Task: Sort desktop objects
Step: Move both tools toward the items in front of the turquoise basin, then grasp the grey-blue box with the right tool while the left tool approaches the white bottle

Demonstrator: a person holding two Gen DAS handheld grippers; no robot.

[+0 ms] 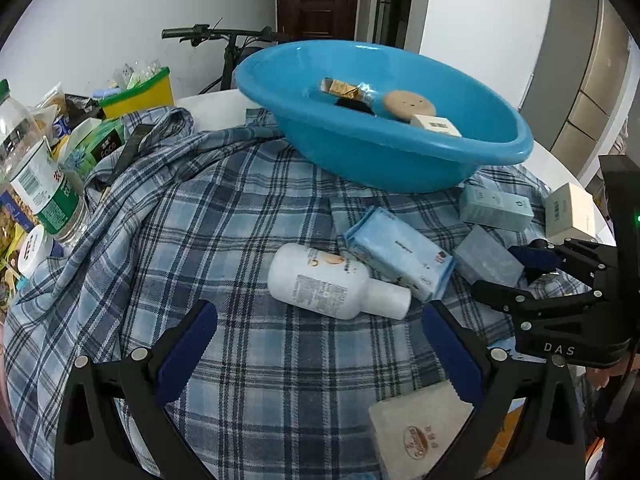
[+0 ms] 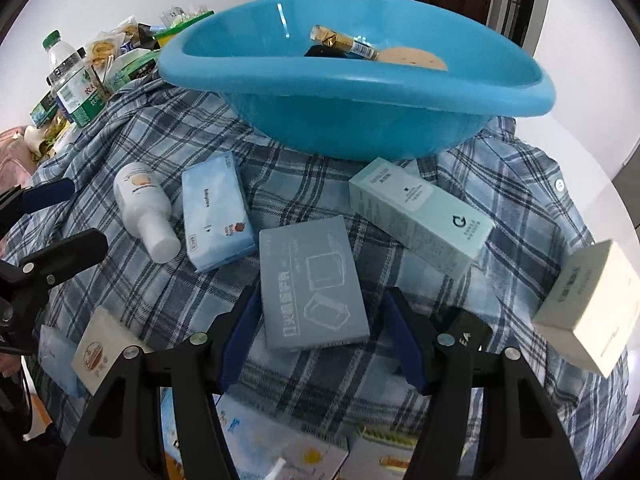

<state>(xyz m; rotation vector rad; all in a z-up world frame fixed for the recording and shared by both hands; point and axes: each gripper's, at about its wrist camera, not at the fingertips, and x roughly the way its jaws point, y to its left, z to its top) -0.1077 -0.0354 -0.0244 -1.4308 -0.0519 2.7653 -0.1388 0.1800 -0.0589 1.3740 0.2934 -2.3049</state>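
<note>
A blue basin [image 1: 400, 156] [image 2: 360, 120] stands on a plaid cloth [image 1: 240, 240] and holds a gold-wrapped tube [image 1: 344, 89], a round tan item [image 1: 410, 104] and a small box [image 1: 436, 125]. In front of it lie a white bottle [image 1: 320, 284] [image 2: 144, 208], a blue wipes pack [image 1: 400, 256] [image 2: 216, 216], a grey-blue flat box [image 2: 312, 280] [image 1: 486, 262], a pale teal carton [image 2: 420, 220] and a cream box [image 2: 588, 304]. My left gripper [image 1: 320, 356] is open just short of the bottle. My right gripper [image 2: 320, 340] is open around the near end of the grey-blue box.
A water bottle [image 1: 36, 184], snack packs and a green-yellow bin [image 1: 140, 96] crowd the table's left side. A beige box with a round logo [image 1: 424, 432] [image 2: 100, 352] lies near the front edge. More packs lie under the right gripper. A bicycle stands behind the table.
</note>
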